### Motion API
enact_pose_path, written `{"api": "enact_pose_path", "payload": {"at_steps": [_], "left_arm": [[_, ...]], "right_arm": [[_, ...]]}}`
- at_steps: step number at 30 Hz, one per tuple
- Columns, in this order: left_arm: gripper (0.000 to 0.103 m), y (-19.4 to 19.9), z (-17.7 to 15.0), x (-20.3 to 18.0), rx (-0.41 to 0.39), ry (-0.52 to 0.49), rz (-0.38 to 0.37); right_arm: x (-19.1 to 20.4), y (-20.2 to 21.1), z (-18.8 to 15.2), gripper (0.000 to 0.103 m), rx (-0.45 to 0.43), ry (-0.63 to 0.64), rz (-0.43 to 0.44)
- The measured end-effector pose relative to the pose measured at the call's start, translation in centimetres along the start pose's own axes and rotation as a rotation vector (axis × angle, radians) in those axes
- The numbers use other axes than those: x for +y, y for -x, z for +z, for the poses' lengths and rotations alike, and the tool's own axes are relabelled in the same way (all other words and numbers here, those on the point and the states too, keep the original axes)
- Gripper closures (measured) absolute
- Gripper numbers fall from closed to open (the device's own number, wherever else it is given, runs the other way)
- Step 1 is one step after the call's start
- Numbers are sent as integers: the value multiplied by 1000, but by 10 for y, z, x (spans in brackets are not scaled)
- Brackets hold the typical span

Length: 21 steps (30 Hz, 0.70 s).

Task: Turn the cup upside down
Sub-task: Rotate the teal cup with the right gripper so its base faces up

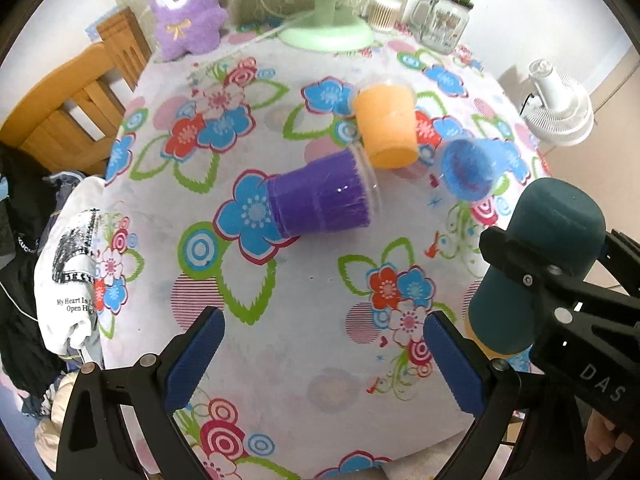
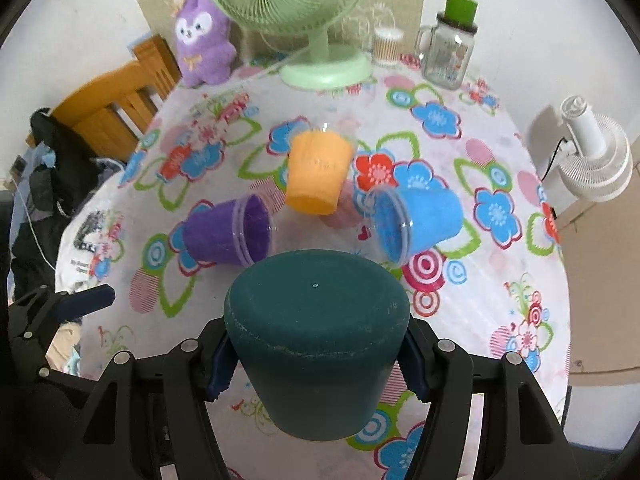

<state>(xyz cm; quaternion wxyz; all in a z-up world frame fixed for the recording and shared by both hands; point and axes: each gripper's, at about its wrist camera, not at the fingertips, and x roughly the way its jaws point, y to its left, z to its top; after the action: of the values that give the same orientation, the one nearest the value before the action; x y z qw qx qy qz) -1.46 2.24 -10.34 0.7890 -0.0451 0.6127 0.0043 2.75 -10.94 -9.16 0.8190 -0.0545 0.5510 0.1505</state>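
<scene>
My right gripper (image 2: 316, 360) is shut on a dark teal cup (image 2: 316, 332), held above the table with its flat base toward the camera. In the left wrist view the teal cup (image 1: 548, 256) shows at the right, clamped in the right gripper (image 1: 536, 280). My left gripper (image 1: 324, 352) is open and empty above the flowered tablecloth (image 1: 280, 320). A purple cup (image 1: 320, 204) and a blue cup (image 1: 472, 168) lie on their sides. An orange cup (image 1: 388, 120) lies tilted between them, base toward me.
A green desk fan (image 2: 304, 12), a purple plush toy (image 2: 204, 40), a glass mug jar with green lid (image 2: 448, 48) and a small container (image 2: 387, 46) stand at the table's far edge. A wooden chair (image 1: 72, 108) and clothes sit left; a white fan (image 2: 596, 160) stands right.
</scene>
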Motion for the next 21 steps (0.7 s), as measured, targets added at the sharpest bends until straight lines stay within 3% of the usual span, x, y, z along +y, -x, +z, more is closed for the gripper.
{"api": "enact_pose_path", "payload": {"at_steps": [11, 21], "left_arm": [[2, 13, -13, -2, -79, 33, 72], [2, -20, -17, 3, -156, 52, 83]], "right_arm": [[-15, 14, -13, 34, -152, 7, 22], [-21, -14, -39, 34, -378, 60, 26]]}}
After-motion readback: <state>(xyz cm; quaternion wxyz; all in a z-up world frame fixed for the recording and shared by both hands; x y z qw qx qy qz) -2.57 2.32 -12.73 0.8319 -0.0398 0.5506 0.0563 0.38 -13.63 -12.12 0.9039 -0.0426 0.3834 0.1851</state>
